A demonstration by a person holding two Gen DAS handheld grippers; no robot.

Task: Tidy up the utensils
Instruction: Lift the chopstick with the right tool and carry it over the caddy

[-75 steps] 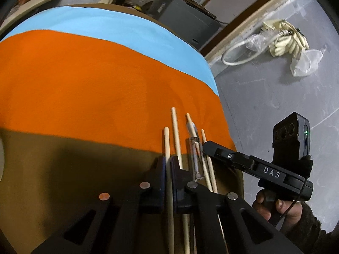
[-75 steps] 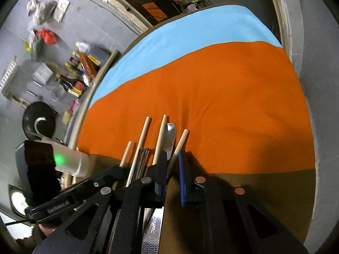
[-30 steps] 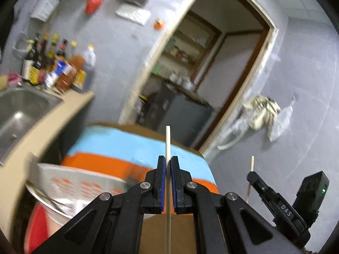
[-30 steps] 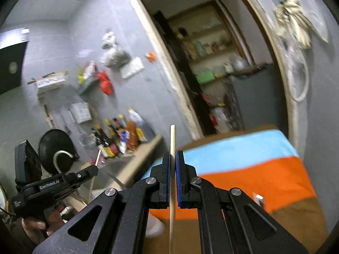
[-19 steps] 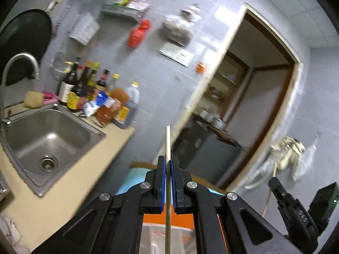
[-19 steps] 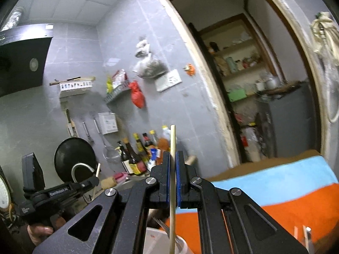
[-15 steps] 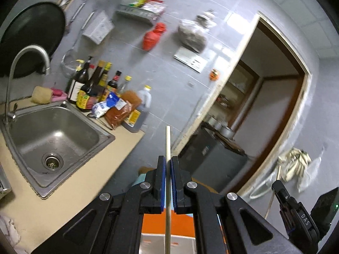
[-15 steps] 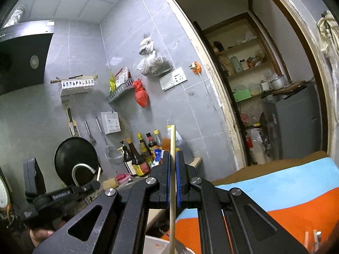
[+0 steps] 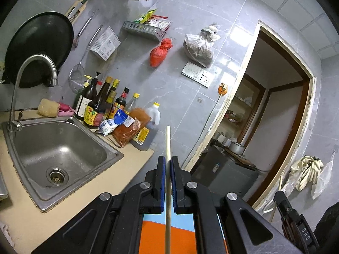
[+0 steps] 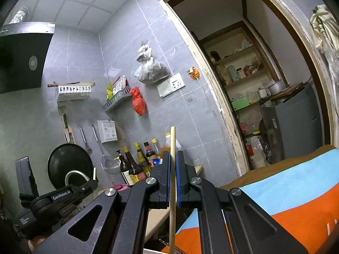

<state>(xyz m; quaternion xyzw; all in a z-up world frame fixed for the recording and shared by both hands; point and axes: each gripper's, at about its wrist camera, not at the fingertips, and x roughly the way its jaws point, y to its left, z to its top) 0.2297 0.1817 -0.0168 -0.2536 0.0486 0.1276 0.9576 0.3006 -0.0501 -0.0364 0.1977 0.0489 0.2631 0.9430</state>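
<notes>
Left wrist view: the left tool [image 9: 167, 165] is clamped on a thin pale wooden chopstick [image 9: 167, 190], raised right of the steel sink [image 9: 31, 150]. The right tool [image 10: 173, 160] grips another wooden chopstick [image 10: 172, 190] above the orange-and-blue cloth [image 10: 296, 207].

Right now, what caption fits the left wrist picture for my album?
Black left tongs pinch a pale wooden chopstick beside a steel kitchen sink.

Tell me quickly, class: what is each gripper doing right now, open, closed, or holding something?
Left gripper: closed on a wooden chopstick.
Right gripper: closed on a second wooden chopstick.
</notes>
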